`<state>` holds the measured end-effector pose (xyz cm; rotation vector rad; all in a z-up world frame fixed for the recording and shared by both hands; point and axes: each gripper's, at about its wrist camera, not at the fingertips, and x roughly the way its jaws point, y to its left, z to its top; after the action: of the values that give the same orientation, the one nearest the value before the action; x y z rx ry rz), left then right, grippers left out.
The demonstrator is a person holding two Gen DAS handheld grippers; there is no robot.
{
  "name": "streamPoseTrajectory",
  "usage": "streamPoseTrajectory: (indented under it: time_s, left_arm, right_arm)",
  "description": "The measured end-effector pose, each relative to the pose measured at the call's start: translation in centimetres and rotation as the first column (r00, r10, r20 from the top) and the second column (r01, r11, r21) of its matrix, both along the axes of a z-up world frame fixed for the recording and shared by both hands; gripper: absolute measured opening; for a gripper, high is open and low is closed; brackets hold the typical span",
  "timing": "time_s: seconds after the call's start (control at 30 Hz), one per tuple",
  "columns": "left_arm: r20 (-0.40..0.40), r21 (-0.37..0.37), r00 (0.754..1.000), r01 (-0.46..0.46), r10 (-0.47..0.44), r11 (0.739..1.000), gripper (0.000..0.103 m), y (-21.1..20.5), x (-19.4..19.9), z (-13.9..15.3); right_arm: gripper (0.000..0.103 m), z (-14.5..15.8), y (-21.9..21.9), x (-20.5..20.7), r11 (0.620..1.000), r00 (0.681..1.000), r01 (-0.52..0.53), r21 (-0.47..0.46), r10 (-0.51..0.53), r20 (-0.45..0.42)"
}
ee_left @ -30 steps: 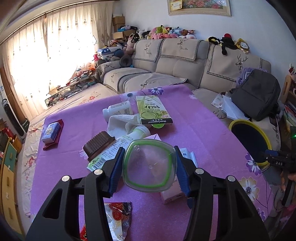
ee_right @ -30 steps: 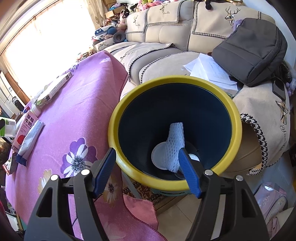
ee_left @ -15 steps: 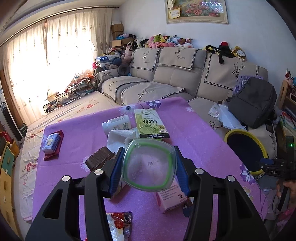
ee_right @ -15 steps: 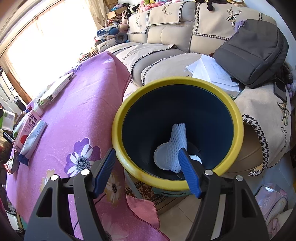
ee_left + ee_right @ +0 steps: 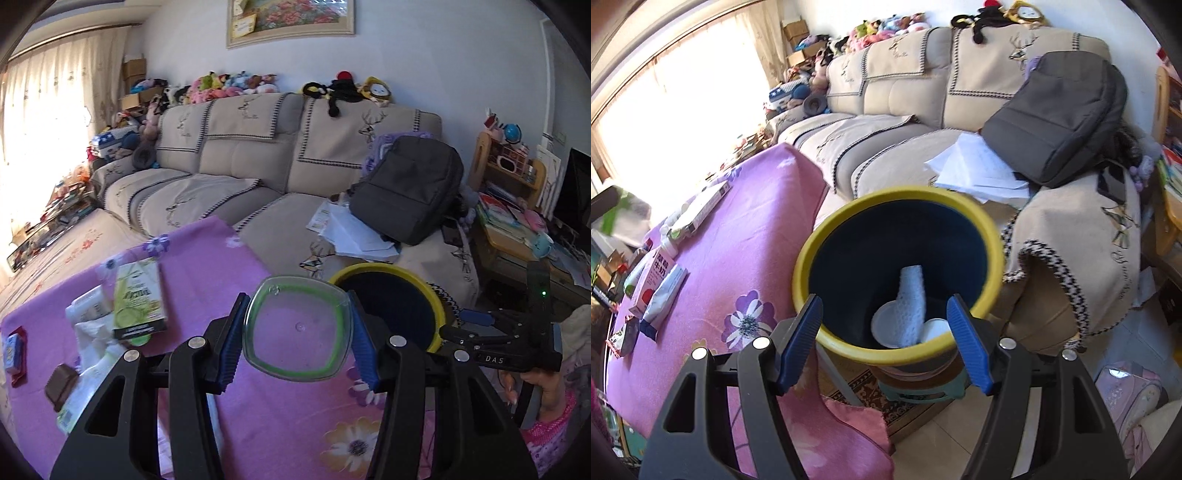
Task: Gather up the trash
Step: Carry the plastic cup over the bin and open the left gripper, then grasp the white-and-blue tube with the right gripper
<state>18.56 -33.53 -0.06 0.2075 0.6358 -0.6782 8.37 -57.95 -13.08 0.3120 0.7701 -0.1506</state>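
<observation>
Left claw [image 5: 297, 334]: it is squeezing a see-through plastic lid [image 5: 297, 332] with a green ring. The blue pads press on both sides of the lid.
Where the lid is: up in the air between the left claw's two pads, above the pink worktop [image 5: 288, 424]. It is not over the bin yet.
Bin [image 5: 388, 271]: a dark bin with a yellow rim, just past the left claw and a little to its right, beside the edge of the worktop.
Right claw [image 5: 884, 341]: its pads are apart and nothing is between them. It hangs just in front of the bin [image 5: 897, 195] and looks down into it.
In the bin: a white foam net sleeve [image 5: 912, 306] and two white round lids or dishes [image 5: 886, 325] lie at the bottom, straight ahead of the right claw.
Done so far: some trash is already inside the bin, and the plastic lid is picked up.
Left to do: I think the lid must go over the bin and be let go.
More trash: to the left of the left claw, a green box [image 5: 138, 295], white tissue [image 5: 94, 332], a small brown cup [image 5: 61, 382] and a wrapper still lie on the worktop. I think those must go in too.
How far along: about the middle, I would guess.
</observation>
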Motion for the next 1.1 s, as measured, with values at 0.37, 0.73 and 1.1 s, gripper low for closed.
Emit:
streamPoseTrajectory:
  time_s: [0.37, 0.73, 1.1]
  left_arm:
    - [-0.245, 0.108, 0.954, 0.205, -0.174, 0.973, 0.052, -16.3, 4.9, -8.2]
    - [-0.43, 0.276, 0.9, 0.204, -0.069, 0.939, 0.052, -22.9, 8.5, -17.1]
    - [-0.37, 0.234, 0.929, 0.108, -0.014, 0.966, 0.082, -18.3, 7.7, -14.4]
  right_arm:
    - [0.067, -0.5, -2.7, -1.7, 0.998, 0.998, 0.064, 0.017, -0.064, -0.014]
    - [0.067, -1.6, -3.9, -2.7, 0.994, 0.994, 0.102, 0.032, -0.1, -0.046]
    - [0.068, -1.3, -2.7, -2.0, 0.997, 0.997, 0.073, 0.039, -0.072, -0.039]
